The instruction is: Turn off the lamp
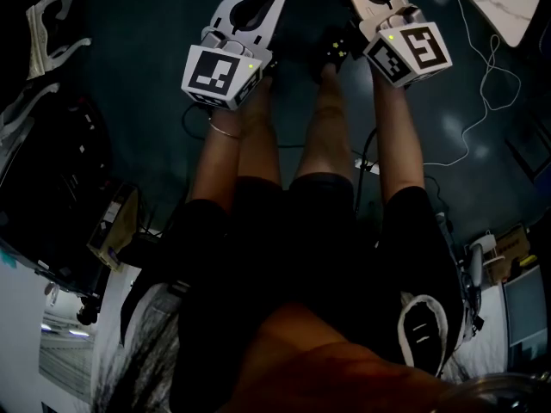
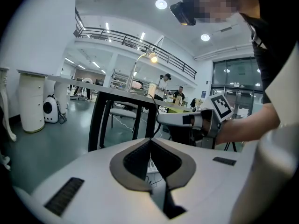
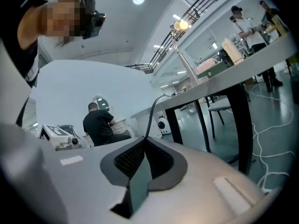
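The floor (image 1: 146,76) was dark and bare under the person's legs (image 1: 258,144), with a white cable (image 1: 482,84) looped across it at the right edge of the head view. The table (image 2: 121,94) stood ahead of both grippers on black legs, its top level with them.

Left gripper (image 2: 150,143): jaws closed, tips meeting, nothing between them. It was held in the air short of the table's near edge, touching nothing. In the head view it lay at upper left (image 1: 263,7).

Right gripper (image 3: 144,143): jaws closed, tips meeting, nothing between them. It was also held short of the near edge and clear of the table. The left gripper view showed it from the side, pointing at the table (image 2: 163,118).

The lamp (image 3: 180,26) stood on the table just behind the near edge, on a thin slanted stem, well apart from both grippers. Its head was lit. A black cable (image 3: 152,115) dropped over the near edge.
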Action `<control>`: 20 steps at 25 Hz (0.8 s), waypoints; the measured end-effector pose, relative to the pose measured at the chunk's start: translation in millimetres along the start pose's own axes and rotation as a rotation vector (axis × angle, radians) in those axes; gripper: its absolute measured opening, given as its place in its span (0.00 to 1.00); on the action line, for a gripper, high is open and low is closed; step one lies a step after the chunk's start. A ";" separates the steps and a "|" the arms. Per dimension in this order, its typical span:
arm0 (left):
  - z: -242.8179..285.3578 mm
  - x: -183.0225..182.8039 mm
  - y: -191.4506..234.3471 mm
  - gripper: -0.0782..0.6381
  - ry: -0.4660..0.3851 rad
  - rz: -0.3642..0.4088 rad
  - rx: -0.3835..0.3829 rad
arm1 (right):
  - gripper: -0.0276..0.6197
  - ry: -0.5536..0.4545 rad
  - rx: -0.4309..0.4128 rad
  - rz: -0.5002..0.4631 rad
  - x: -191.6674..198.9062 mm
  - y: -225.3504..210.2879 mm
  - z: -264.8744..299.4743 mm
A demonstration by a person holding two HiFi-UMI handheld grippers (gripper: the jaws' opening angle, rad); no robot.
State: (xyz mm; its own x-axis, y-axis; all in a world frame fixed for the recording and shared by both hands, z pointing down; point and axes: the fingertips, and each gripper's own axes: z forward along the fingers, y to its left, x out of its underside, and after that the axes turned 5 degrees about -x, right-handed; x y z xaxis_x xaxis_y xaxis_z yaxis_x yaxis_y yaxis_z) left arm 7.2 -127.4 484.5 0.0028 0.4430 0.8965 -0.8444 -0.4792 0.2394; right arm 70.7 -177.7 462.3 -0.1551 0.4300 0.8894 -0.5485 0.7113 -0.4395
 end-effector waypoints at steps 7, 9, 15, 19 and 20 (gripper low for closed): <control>2.1 0.6 2.8 0.12 0.009 0.022 0.001 | 0.07 -0.057 -0.090 0.098 -20.7 15.2 -14.8; 2.2 -0.9 6.1 0.12 0.002 0.019 -0.002 | 0.07 -0.070 -0.117 0.127 -25.7 18.9 -14.3; 11.3 5.1 2.0 0.12 0.029 0.016 0.040 | 0.07 -0.079 -0.165 0.162 -32.8 28.2 -14.1; 19.1 11.1 -4.4 0.12 0.032 0.036 0.076 | 0.07 -0.081 -0.189 0.170 -35.6 34.2 -18.1; 21.1 13.7 -5.8 0.12 0.040 0.049 0.088 | 0.07 -0.085 -0.196 0.172 -37.7 36.0 -19.0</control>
State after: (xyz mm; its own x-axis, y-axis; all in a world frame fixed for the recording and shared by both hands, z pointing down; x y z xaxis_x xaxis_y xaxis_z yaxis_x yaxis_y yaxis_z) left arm 23.4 -134.5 503.3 -0.0605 0.4463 0.8928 -0.7930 -0.5648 0.2286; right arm 72.4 -157.8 410.6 -0.3050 0.5117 0.8032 -0.3398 0.7294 -0.5937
